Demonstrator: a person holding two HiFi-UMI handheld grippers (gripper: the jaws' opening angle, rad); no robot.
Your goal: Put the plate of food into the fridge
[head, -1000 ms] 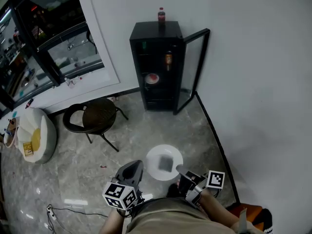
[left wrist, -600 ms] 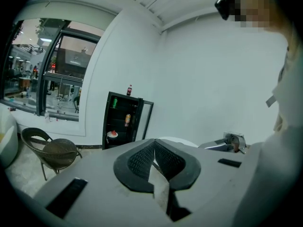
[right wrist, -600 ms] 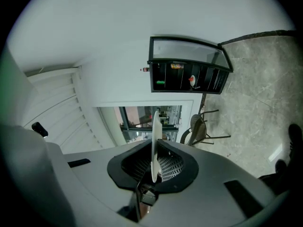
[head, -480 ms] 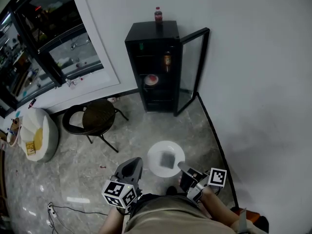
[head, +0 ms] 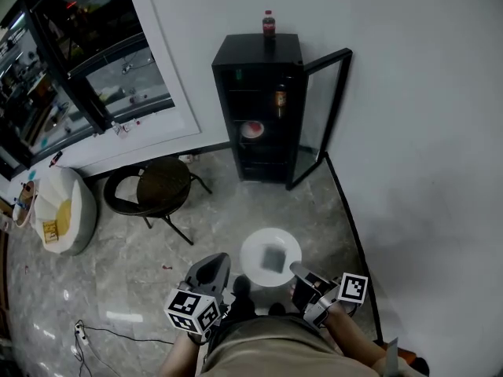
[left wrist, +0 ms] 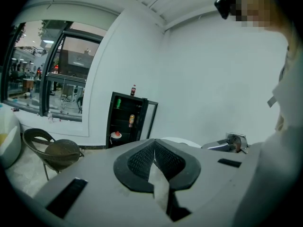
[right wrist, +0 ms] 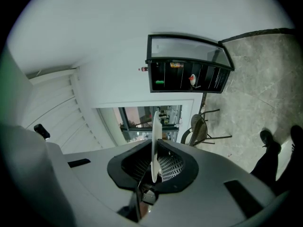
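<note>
Two grippers, one load: my right gripper is clamped on the rim of the white plate, which carries a grey block of food above the marble floor, well apart from the black fridge, whose door stands open. My left gripper, jaws together on nothing, hangs just beside the plate.

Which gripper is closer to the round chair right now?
Left. The round chair stands ahead and left of the left gripper, apart from it; the right gripper, gripping the white plate by its rim, is across it, farther away.
</note>
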